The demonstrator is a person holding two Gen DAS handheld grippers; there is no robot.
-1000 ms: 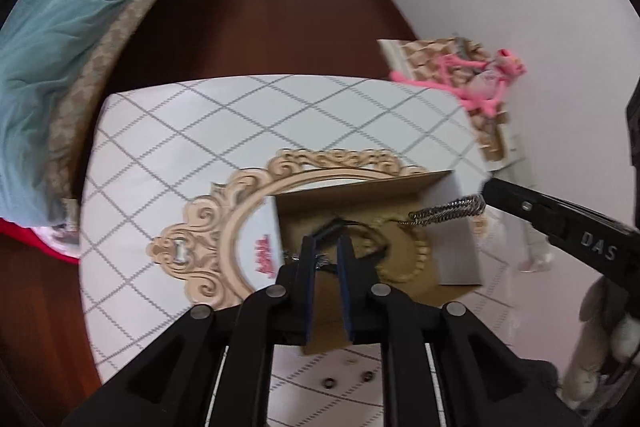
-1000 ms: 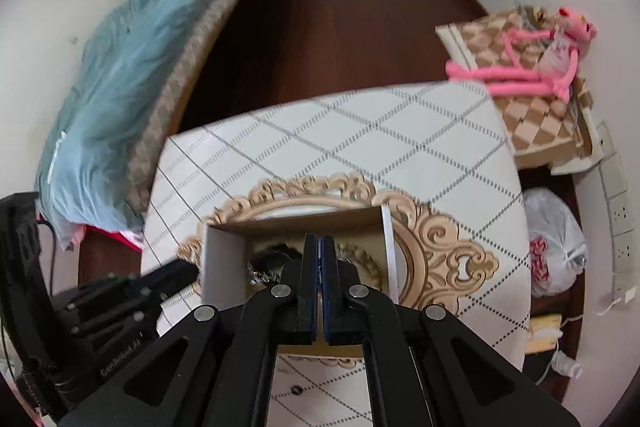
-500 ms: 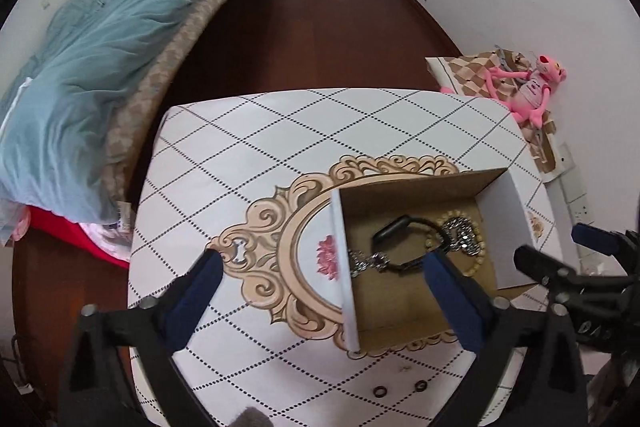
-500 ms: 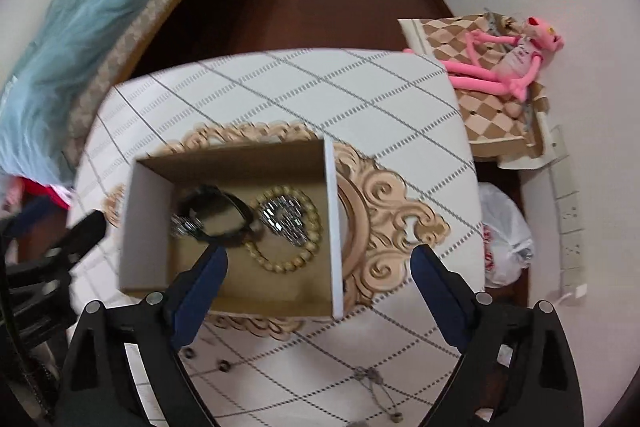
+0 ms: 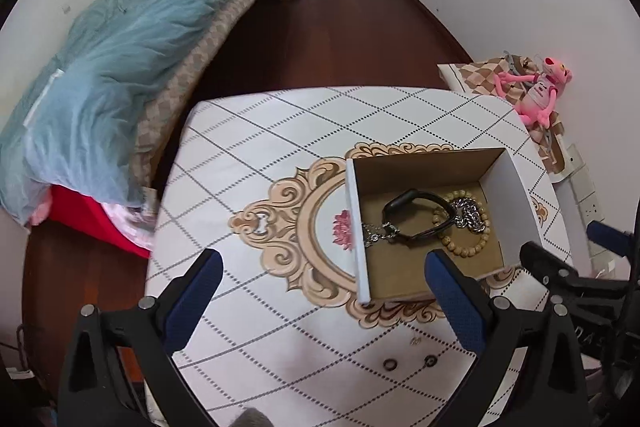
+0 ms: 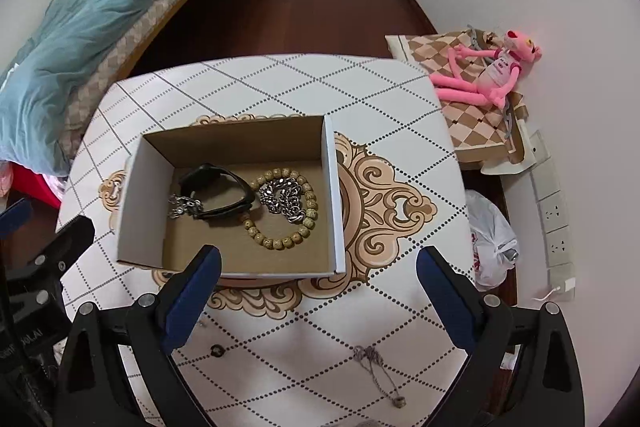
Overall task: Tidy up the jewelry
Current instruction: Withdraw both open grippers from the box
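Dark wooden floor and a bed heaped with a blue blanket (image 5: 120, 67) frame the bench (image 5: 280, 131), whose white top carries a dotted diamond grid and an ornate tan medallion. On that medallion sits an open cardboard box (image 6: 332, 195) already holding a black strap bracelet (image 6: 218, 193), a wooden bead bracelet (image 6: 280, 239) and a silver chain (image 6: 286, 201). Loose pieces remain on the near part of the bench: two small dark rings (image 5: 410, 362) and a thin chain necklace with a small pendant (image 6: 378, 373). The left gripper (image 5: 320, 301) has its jaws spread wide with nothing between them; the right gripper (image 6: 318, 297) is opening its jaws, almost fully parted, also empty. Both point steeply down, the left hovering over the box's left wall, the right over its near wall. Judging by what lies outside, the next step is likely to collect the necklace or a ring. To do that well, bring the jaws down square over the piece, close near the bunched part of the chain so it lifts whole, and lift it clear of the box wall before releasing inside.
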